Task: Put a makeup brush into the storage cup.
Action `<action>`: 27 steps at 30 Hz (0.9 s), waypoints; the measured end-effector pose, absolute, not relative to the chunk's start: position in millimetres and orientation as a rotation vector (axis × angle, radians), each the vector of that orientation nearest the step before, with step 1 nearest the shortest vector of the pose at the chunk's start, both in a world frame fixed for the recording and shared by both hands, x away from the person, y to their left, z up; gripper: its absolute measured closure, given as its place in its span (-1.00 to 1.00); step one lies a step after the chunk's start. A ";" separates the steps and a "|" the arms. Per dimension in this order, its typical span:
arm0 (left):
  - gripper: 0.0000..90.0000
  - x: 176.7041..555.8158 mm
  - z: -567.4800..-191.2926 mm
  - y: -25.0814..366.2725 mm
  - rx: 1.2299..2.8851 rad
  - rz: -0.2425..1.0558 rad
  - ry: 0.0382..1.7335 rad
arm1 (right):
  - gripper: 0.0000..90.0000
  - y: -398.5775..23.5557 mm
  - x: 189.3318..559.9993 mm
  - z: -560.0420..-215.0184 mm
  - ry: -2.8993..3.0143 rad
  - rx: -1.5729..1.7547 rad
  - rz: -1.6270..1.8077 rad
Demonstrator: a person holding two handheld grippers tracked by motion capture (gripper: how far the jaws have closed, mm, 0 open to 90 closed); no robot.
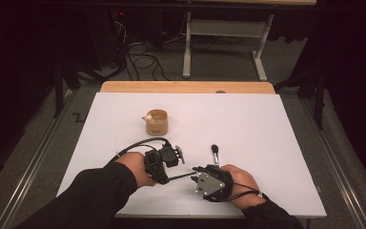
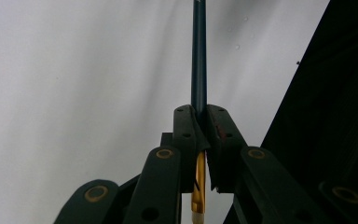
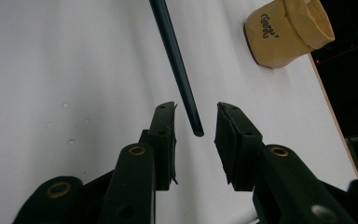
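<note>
A thin brush with a dark blue handle [image 2: 199, 56] and a gold ferrule [image 2: 198, 182] is clamped in my left gripper [image 2: 200, 109], which is shut on it. The handle points away from the jaws over the white table. In the high view the left gripper [image 1: 164, 177] sits left of centre, and the handle [image 1: 181, 176] bridges across to my right gripper [image 1: 196, 171]. My right gripper [image 3: 196, 109] stands open, with the free end of the handle [image 3: 175, 56] between its jaws and clear of both pads.
A tan cup [image 1: 157, 121] [image 3: 286, 30] stands on the white table [image 1: 267, 133] beyond the hands. A second brush [image 1: 215, 151] with a dark head lies just beyond the right hand. A wooden strip [image 1: 186, 87] borders the table's far edge.
</note>
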State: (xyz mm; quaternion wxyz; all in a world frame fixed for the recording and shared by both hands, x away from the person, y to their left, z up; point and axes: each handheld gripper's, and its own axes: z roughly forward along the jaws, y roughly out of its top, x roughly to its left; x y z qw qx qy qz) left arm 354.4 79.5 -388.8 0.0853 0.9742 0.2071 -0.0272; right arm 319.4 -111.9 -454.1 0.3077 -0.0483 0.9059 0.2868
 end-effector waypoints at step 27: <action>0.85 354.3 -387.8 75.6 2.918 -0.096 0.580 | 0.72 -101.3 322.9 -452.4 2.467 -0.226 0.680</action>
